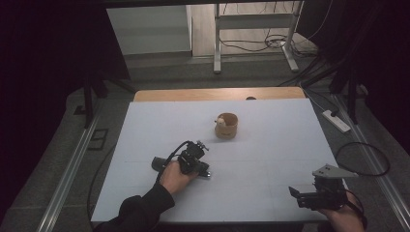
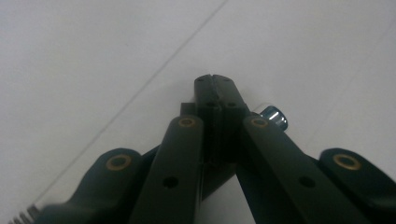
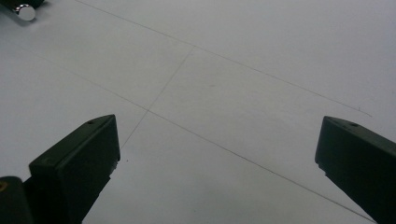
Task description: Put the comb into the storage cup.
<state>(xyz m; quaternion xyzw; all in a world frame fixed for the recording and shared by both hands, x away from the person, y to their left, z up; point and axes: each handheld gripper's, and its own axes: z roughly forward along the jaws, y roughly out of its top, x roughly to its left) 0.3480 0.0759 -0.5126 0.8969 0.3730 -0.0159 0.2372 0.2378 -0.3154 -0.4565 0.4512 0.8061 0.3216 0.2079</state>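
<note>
My left gripper (image 1: 200, 169) lies low on the white table sheet (image 1: 270, 145), left of the middle, with a hand around its body. In the left gripper view its jaws (image 2: 215, 79) are pressed together with nothing between them, and a small silver knob (image 2: 275, 116) sits just beside them. Near the front right corner, my right gripper (image 1: 296, 195) points left; its jaws (image 3: 217, 135) stand wide apart over bare sheet. Farther back, near the centre, stands a small round wooden cup (image 1: 226, 125) with a pale little object (image 1: 220, 121) at its left rim.
The sheet covers a wooden table whose bare far edge (image 1: 217, 94) shows behind it. On the floor to the right lie a white power strip (image 1: 336, 121) and a looped black cable (image 1: 362, 159). Metal frame legs (image 1: 217, 48) stand beyond the table.
</note>
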